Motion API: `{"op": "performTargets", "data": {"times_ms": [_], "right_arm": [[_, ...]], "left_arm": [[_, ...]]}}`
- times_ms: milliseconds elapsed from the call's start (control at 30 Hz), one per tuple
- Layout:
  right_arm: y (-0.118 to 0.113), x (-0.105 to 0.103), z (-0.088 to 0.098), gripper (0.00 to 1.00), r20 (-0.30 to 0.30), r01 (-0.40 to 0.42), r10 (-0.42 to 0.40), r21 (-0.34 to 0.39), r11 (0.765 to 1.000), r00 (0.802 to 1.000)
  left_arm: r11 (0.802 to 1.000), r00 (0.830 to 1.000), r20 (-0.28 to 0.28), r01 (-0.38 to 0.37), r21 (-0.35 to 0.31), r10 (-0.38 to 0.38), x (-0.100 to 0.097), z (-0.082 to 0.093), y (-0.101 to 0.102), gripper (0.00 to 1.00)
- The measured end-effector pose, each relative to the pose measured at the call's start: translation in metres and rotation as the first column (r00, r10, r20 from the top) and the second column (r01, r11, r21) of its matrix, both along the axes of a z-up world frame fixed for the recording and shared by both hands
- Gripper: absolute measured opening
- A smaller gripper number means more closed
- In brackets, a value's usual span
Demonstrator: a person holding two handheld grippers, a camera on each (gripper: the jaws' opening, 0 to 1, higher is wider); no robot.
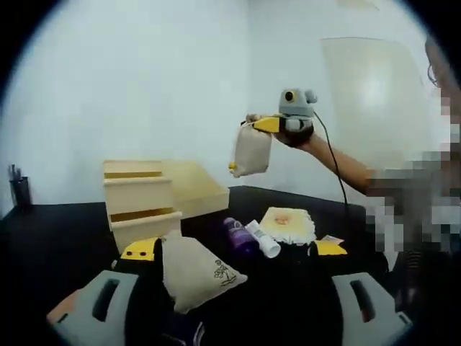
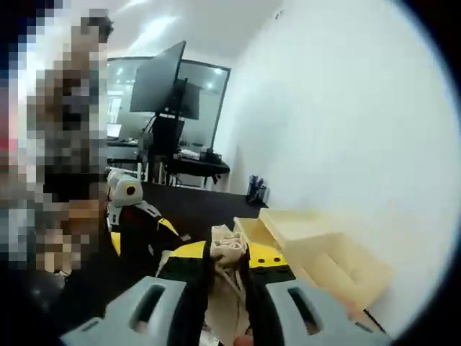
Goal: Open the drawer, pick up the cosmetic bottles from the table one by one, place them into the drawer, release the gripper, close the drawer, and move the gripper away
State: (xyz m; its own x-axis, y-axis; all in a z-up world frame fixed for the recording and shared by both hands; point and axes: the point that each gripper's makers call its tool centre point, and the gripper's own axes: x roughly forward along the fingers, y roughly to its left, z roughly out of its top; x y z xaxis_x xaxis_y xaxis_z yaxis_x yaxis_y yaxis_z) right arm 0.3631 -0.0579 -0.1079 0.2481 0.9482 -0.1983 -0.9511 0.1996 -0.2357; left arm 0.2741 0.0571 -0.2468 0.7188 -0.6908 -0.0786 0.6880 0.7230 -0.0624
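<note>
Right gripper (image 2: 229,268) is clamped on the gathered neck of a cloth pouch (image 1: 251,151), which hangs free below it, well up off the table (image 1: 57,238). From the left gripper view it's up and to the right of the drawer unit (image 1: 144,202). Left gripper (image 1: 238,249) sits low over the table with jaws spread wide; a second pouch (image 1: 193,272) lies against its left jaw, but I can't tell if it's actually gripped.

The top drawer (image 1: 194,189) is already pulled out, just past the left jaw. Between the jaws, a bit ahead, lie a purple bottle (image 1: 239,236) and a white tube (image 1: 263,239), touching, with a pale cloth (image 1: 288,225) just beyond them.

My take: the step is dropping the hanging pouch into the drawer. Bring it over the tray's middle, lower until the bottom rests, then let go, so it doesn't snag the front edge.
</note>
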Motion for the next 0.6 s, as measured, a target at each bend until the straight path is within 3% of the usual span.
{"op": "performTargets", "data": {"times_ms": [167,467,600], "right_arm": [[-0.003,0.012,0.002,0.15,0.066,0.027,-0.026,-0.017,0.999,0.997],[-0.003,0.024,0.002,0.15,0.131,0.045,-0.040,-0.033,0.998,0.991],[-0.005,0.032,0.002,0.15,0.205,0.077,-0.064,-0.056,0.995,0.977]], "left_arm": [[1.000,1.000,0.002,-0.005,-0.009,0.005,0.001,-0.001,0.002,0.79],[1.000,1.000,0.000,-0.002,-0.012,0.002,0.001,-0.002,0.001,0.79],[1.000,1.000,0.003,-0.006,-0.017,0.006,0.002,-0.001,0.002,0.79]]}}
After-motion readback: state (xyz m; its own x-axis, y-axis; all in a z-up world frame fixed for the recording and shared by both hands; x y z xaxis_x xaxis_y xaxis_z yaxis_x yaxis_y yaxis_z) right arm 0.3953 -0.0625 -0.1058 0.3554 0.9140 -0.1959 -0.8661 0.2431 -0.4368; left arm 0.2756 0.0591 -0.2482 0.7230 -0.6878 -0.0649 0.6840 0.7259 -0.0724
